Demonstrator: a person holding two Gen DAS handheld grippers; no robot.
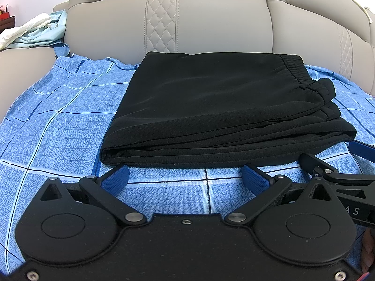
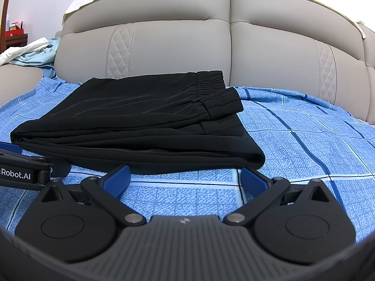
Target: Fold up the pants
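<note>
Black pants [image 1: 218,107] lie folded in a flat stack on a blue checked sheet [image 1: 58,128], elastic waistband at the far right. They also show in the right wrist view [image 2: 140,126]. My left gripper [image 1: 185,175] is open and empty, just in front of the stack's near edge. My right gripper [image 2: 185,175] is open and empty, in front of the stack's near right corner. The right gripper's fingers [image 1: 328,166] show at the right edge of the left view. The left gripper's body [image 2: 23,171] shows at the left edge of the right view.
A grey padded sofa back [image 1: 211,21] rises behind the sheet. Crumpled white and pale blue cloths [image 1: 35,32] lie on the far left armrest. The sheet [image 2: 304,145] stretches to the right of the pants.
</note>
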